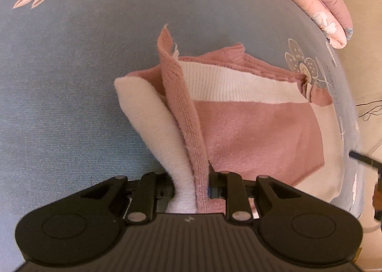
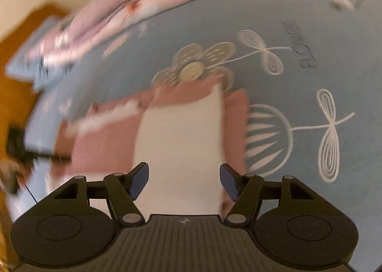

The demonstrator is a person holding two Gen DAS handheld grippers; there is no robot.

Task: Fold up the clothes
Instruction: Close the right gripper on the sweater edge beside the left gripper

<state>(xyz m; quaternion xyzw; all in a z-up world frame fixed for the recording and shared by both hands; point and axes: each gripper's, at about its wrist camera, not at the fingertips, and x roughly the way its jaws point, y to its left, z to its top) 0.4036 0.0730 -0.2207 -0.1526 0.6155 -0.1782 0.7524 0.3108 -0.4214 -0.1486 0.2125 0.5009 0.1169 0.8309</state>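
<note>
Left gripper (image 1: 191, 184): you pinch a raised fold of the pink-and-white knitted sweater (image 1: 250, 128).
Right gripper (image 2: 183, 182): your jaws stand spread, empty, above it.
Sweater: partly folded on the blue flower-printed bedsheet (image 1: 71, 80).

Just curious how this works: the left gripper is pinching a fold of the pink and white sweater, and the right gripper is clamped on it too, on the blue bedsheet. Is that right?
Not quite. The right gripper is open, with nothing between its pads, as the right wrist view shows. The rest holds: the left gripper pinches a fold of the pink and white sweater, which lies on the blue bedsheet.
</note>
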